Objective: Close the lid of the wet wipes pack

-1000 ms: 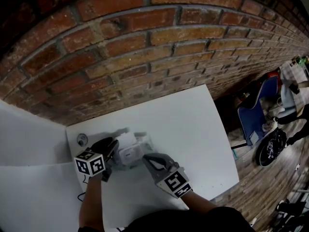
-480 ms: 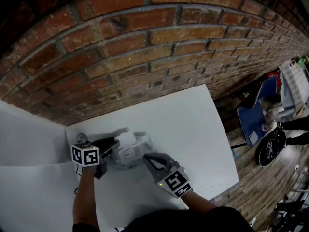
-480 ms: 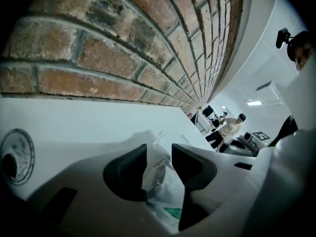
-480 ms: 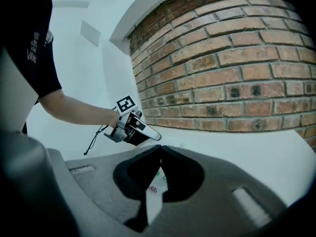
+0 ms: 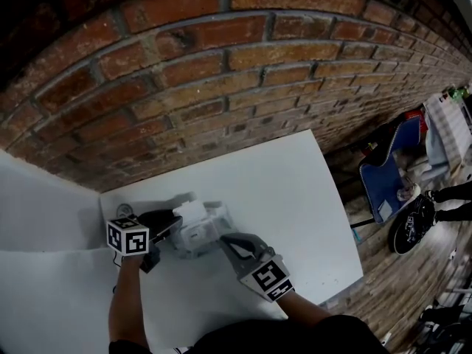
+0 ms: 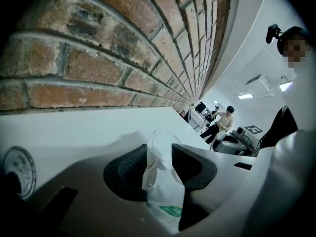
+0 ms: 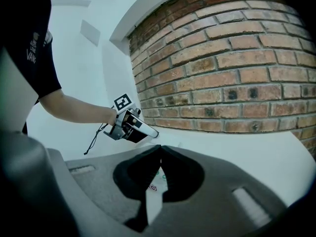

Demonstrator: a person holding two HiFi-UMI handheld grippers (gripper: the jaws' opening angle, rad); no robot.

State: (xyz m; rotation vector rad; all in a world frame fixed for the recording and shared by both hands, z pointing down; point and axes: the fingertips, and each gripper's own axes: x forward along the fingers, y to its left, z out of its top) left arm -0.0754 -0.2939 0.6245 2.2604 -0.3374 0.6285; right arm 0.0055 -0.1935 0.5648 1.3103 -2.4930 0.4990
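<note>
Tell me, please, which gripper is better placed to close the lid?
Probably left: the left gripper has just been opening its jaws, wet wipes pack loose between them; the right gripper is busy pinching the pack steady.

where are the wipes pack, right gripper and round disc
wipes pack (image 5: 200,234), head view, its top
right gripper (image 7: 160,149), right gripper view, where its fingertips meet
round disc (image 6: 17,170), left gripper view, its face

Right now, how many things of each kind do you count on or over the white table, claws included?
Wet wipes pack: 1
Round disc: 1
Claws: 2 (left claw, jaws just opening, pack between them; right claw, shut on the pack)
Total: 4
</note>
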